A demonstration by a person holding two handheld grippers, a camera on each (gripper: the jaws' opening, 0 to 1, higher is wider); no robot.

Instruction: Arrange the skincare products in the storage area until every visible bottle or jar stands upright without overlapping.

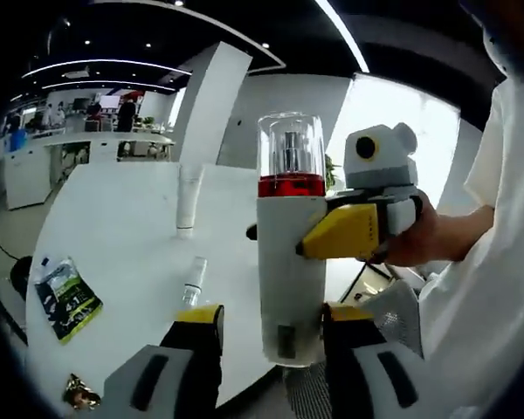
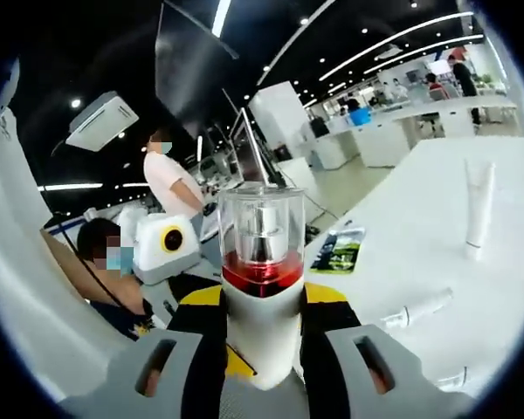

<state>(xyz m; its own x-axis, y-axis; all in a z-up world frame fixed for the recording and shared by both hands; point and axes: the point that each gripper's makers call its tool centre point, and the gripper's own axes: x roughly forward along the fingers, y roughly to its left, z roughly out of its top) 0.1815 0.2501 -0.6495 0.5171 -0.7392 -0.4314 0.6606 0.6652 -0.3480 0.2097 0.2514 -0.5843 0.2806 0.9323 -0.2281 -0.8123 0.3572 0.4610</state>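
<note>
A white pump bottle (image 1: 290, 262) with a red band and a clear cap stands upright in the air above the white table's edge. My right gripper (image 1: 297, 234) reaches in from the right and is shut on its upper body, held by a person's hand (image 1: 419, 240). The bottle's lower end hangs between the jaws of my left gripper (image 1: 272, 316), which is open, with a gap on the left side. In the right gripper view the same bottle (image 2: 262, 288) sits clamped between the yellow pads of my right gripper (image 2: 264, 297).
On the white table (image 1: 113, 227) a white tube (image 1: 188, 201) stands upright, a small tube (image 1: 193, 281) lies flat and a green packet (image 1: 65, 297) lies near the edge. The same tube (image 2: 479, 205), small tube (image 2: 417, 307) and packet (image 2: 336, 249) show. A person (image 2: 170, 183) stands behind.
</note>
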